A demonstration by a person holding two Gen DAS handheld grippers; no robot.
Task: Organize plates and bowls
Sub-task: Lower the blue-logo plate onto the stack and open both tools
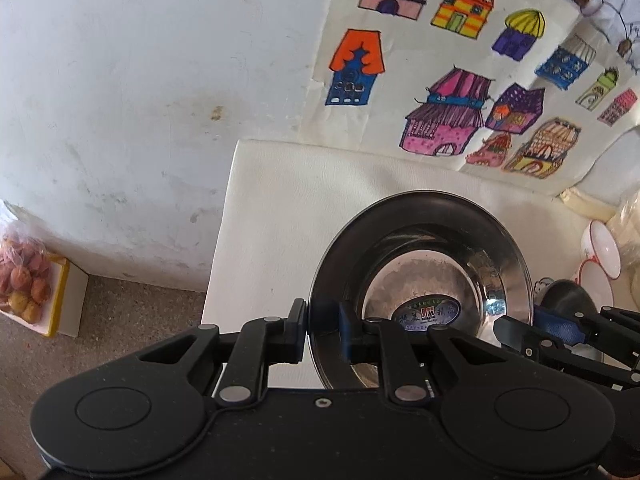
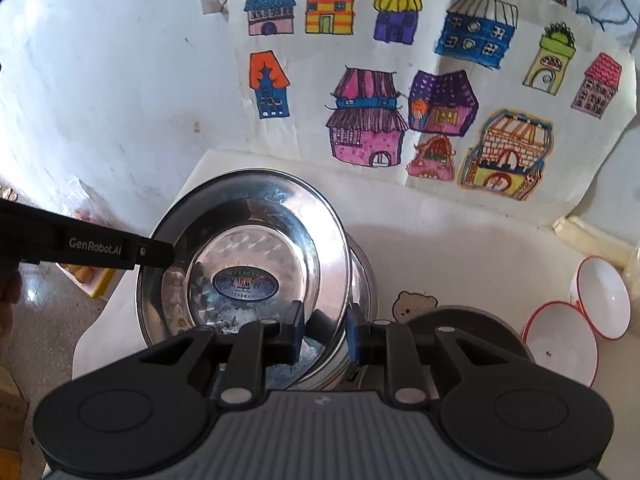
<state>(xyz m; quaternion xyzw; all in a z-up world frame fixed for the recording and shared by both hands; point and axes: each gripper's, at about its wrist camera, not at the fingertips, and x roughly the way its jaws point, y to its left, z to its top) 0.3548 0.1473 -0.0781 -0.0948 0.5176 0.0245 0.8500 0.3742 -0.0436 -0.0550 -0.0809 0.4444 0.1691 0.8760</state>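
Both grippers, left [image 1: 324, 330] and right [image 2: 324, 334], clenched on opposite rims of the steel bowl [image 2: 248, 248] at lower centre, over a second bowl [image 2: 362, 280] on the white table [image 2: 460, 248]; lower level and centred, releasing together.
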